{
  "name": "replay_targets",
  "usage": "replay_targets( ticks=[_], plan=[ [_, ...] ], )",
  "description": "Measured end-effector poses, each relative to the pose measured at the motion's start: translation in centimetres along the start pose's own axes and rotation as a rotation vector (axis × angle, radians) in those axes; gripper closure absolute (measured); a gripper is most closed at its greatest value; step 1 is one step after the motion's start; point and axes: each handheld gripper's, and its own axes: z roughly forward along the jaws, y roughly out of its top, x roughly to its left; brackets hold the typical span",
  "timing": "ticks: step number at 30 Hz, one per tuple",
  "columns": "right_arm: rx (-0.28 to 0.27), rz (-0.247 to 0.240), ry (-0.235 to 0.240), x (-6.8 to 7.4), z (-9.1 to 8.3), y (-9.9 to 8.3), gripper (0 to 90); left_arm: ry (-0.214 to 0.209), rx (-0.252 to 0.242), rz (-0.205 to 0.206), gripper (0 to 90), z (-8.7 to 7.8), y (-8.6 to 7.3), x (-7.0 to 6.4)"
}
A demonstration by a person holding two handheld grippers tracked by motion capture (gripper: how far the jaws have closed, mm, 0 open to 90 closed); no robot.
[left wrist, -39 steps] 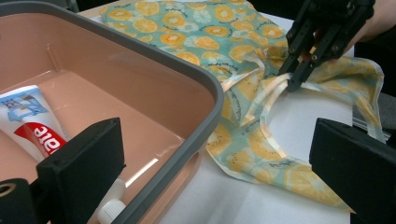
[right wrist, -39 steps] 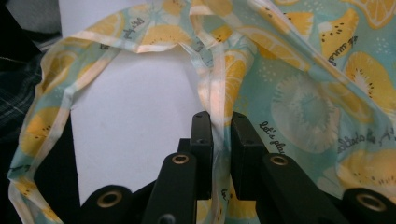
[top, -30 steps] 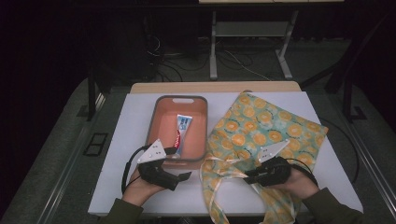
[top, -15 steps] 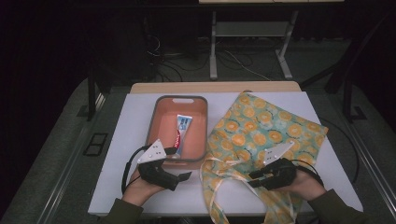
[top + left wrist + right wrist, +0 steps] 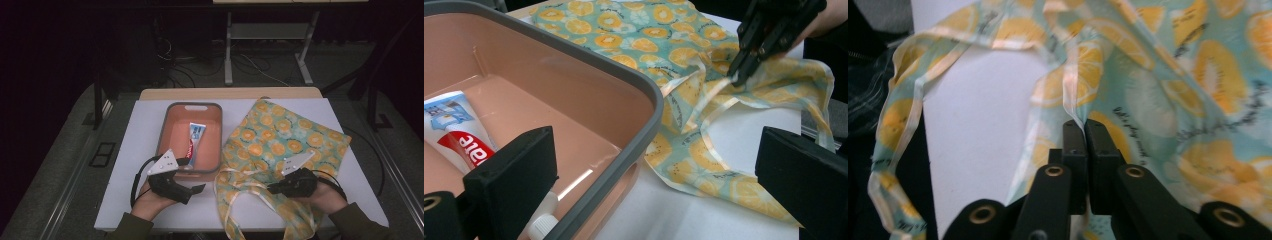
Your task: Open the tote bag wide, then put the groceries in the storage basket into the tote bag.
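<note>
The lemon-print tote bag (image 5: 285,142) is spread flat on the right half of the white tabletop (image 5: 135,130), its ribbon handles (image 5: 240,192) trailing toward the near edge, and a fold of cloth at its mouth is pinched between the closed jaws of the right tool (image 5: 1083,131). The left tool (image 5: 197,189) is held with its jaws wide apart and nothing between them, just at the near rim of the pink tub (image 5: 172,112). A toothpaste tube (image 5: 194,142) is seen lying inside the tub, just beside the bag.
</note>
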Motion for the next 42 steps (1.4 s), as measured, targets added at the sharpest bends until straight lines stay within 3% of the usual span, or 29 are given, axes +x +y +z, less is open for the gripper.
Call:
replay_targets(
  ticks=[4, 6, 7, 10, 11, 18, 26, 30, 35, 42],
  plan=[
    [-0.035, 0.015, -0.032, -0.6, -0.8, 0.2, 89.1, 0.000, 0.002, 0.001, 1.7, 0.1, 0.0, 0.0],
    [-0.059, 0.018, -0.059, -1.0, -1.4, 0.4, 89.2, 0.002, 0.004, 0.002, 1.7, 0.1, 0.1, 0.0],
    [-0.083, 0.021, -0.096, -1.6, -2.0, 0.6, 89.3, 0.001, 0.003, 0.002, 1.7, 0.1, 0.1, 0.0],
    [-0.107, 0.037, -0.132, -2.4, -2.6, 0.8, 89.3, 0.001, 0.004, 0.002, 1.8, 0.2, 0.1, 0.0],
    [-0.135, 0.063, -0.167, -3.2, -3.2, 0.8, 89.4, 0.000, 0.004, 0.001, 1.8, 0.3, 0.1, 0.0],
    [-0.212, 0.141, -0.263, -5.7, -4.8, 0.7, 89.5, 0.000, 0.009, 0.002, 1.7, 0.4, 0.2, 0.1],
    [-0.275, 0.232, -0.351, -8.7, -5.6, 0.8, 89.5, -0.001, 0.010, 0.005, 1.7, 0.6, 0.6, 0.5],
    [-0.294, 0.267, -0.362, -9.8, -5.4, 0.8, 89.5, 0.011, 0.011, 0.004, 1.7, 0.6, 1.1, 0.9],
    [-0.287, 0.265, -0.359, -9.9, -5.0, 1.0, 89.5, 0.019, 0.016, -0.003, 1.8, 0.6, 2.4, 1.7],
    [-0.285, 0.259, -0.351, -9.9, -4.8, 1.1, 89.5, 0.066, 0.062, -0.041, 5.1, 1.5, 5.3, 4.3]
  ],
)
